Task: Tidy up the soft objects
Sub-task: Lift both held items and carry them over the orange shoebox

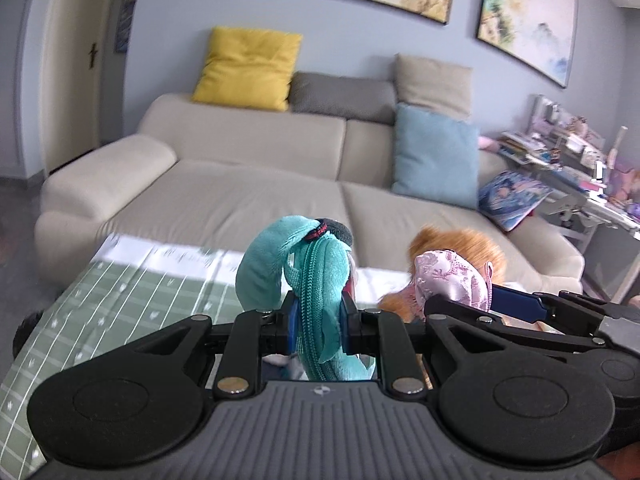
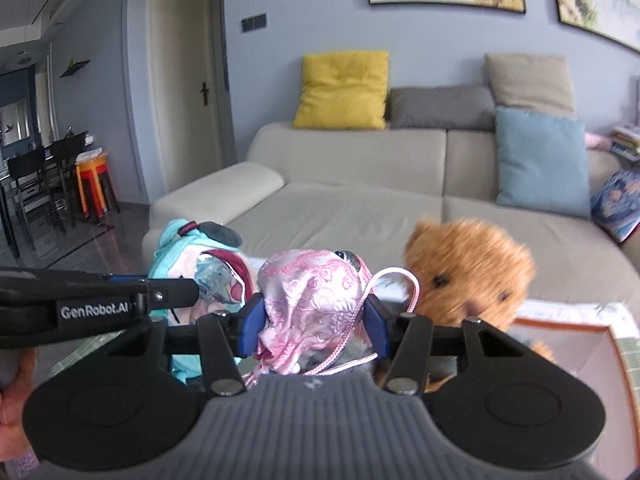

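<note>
My left gripper is shut on a teal plush pouch with a zipper and holds it up above the table; the pouch also shows in the right wrist view. My right gripper is shut on a pink satin drawstring pouch, which also shows in the left wrist view. A brown teddy bear sits just behind the pink pouch, to its right, and appears in the left wrist view too. The two grippers are side by side, close together.
A green checked tablecloth covers the table below. An open box with an orange rim lies at the right. Behind stands a beige sofa with yellow, grey, tan and blue cushions. A cluttered desk stands at the far right.
</note>
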Available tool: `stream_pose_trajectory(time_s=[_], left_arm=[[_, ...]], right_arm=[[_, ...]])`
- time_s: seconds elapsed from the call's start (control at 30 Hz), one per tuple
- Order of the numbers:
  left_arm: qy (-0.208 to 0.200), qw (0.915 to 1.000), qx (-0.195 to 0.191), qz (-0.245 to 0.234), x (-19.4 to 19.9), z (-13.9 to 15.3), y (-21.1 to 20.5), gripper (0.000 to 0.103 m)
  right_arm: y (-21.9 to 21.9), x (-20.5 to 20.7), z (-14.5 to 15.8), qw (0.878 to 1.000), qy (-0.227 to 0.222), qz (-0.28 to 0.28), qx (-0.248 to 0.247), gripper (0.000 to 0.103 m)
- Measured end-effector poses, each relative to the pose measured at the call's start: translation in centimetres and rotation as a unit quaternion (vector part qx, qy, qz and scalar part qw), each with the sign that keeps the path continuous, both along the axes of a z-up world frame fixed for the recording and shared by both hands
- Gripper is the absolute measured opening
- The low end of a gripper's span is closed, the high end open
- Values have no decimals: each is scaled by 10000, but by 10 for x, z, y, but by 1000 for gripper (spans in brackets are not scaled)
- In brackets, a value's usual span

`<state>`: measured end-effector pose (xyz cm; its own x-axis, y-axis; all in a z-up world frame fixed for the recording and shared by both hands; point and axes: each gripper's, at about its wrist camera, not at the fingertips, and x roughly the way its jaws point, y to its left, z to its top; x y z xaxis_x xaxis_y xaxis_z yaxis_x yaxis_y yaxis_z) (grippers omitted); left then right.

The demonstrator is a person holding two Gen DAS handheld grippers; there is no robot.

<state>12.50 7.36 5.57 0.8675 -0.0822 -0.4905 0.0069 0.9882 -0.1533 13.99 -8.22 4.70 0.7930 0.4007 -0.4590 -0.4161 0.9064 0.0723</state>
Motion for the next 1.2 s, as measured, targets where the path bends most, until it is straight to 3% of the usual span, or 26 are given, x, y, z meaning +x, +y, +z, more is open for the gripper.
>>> stream_pose_trajectory(time_s=[0.37, 0.77, 0.97, 1.2], left_arm=[[-406, 9969, 41, -674, 13, 41, -52, 21], [-791, 9868, -9, -1413, 35, 78, -116, 21], [-787, 9802, 81, -1813, 48, 75, -158, 21], [-408, 9727, 251, -2272, 58, 45, -204, 21]], right_arm=[[-58, -6, 57, 9969, -617, -458, -147, 53], [-118, 7, 98, 9933, -819, -743, -345, 52], [-158, 18, 93, 9890, -761, -1222, -341, 53], [-206, 21, 47, 9833, -425, -1739, -317, 53]])
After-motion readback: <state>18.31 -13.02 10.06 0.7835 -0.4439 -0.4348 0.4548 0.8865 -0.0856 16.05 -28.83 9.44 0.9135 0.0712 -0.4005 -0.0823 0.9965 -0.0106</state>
